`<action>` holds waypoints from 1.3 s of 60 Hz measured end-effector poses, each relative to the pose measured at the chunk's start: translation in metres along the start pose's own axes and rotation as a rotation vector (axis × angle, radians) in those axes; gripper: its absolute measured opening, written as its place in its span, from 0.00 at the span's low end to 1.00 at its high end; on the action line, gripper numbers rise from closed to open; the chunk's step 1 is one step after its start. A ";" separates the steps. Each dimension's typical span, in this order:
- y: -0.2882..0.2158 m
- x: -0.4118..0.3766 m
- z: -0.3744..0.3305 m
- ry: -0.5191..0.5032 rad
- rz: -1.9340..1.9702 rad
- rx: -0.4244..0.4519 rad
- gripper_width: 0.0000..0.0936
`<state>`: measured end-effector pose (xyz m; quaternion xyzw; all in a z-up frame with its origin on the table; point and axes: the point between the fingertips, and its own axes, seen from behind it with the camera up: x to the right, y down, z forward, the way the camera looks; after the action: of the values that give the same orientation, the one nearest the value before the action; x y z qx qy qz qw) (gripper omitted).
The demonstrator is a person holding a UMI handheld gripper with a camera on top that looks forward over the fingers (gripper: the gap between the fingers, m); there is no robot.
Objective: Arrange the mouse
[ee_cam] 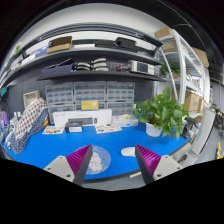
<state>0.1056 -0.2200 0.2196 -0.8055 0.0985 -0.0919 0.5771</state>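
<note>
Hovering above a blue mat (pixel 60 148), the tongs (pixel 115 160) are open w/ nothing held; both pink pads (pixel 80 158) are well apart. A round whitish disc (pixel 100 160) lies between the fingers, on the mat. Mouse (pixel 128 151): small white obj. just ahead of the right finger, resting on the mat, apart from both pads. Beyond, to the right: potted plant (pixel 160 110). Straight beyond: white drawer units (pixel 90 97) w/ shelves (pixel 95 55) above. Far left: a striped cloth (pixel 25 128).
</note>
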 end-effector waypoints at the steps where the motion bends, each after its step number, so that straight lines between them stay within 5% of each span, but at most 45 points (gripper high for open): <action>1: 0.001 0.000 0.000 -0.002 -0.004 -0.003 0.94; 14: 0.052 -0.028 0.014 -0.148 -0.046 -0.054 0.93; 35: 0.145 0.043 0.073 -0.159 -0.101 -0.201 0.93; 78: 0.141 0.114 0.280 -0.269 -0.168 -0.299 0.93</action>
<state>0.2816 -0.0391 0.0008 -0.8925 -0.0345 -0.0156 0.4494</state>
